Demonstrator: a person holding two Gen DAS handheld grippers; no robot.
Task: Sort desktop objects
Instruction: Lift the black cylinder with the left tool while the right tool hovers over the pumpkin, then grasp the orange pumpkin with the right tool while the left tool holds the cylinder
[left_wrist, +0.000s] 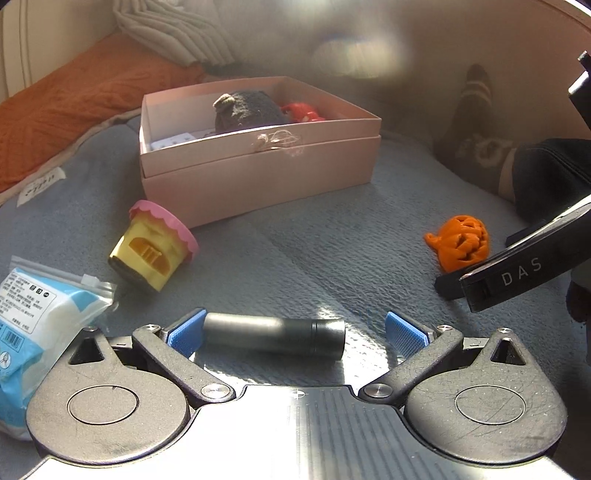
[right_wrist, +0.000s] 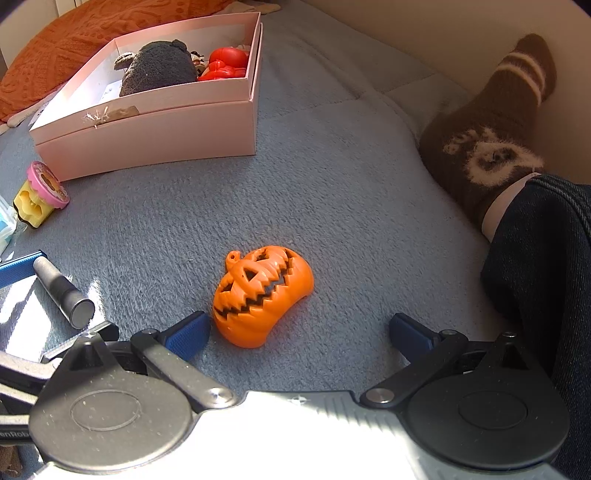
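1. Left gripper (left_wrist: 293, 332) sits low over the blanket (left_wrist: 332, 229), jaws spread wide around a black tube (left_wrist: 274, 333) lying crosswise, not clamped.
2. Right gripper (right_wrist: 299, 332) hovers low, released, its left pad (right_wrist: 188, 334) just beside the pumpkin (right_wrist: 263, 293).
3. Box (left_wrist: 258, 162) stands beyond.

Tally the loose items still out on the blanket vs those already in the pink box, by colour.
On the blanket:
Orange: 1, the pumpkin
Dark grey: 1, the cylinder
Yellow and pink: 1, the toy cup
Blue and white: 1, the packet
In the pink box:
Dark grey: 1, the plush
Red: 1, the toy
Total: 6; anything deeper in the box is hidden.
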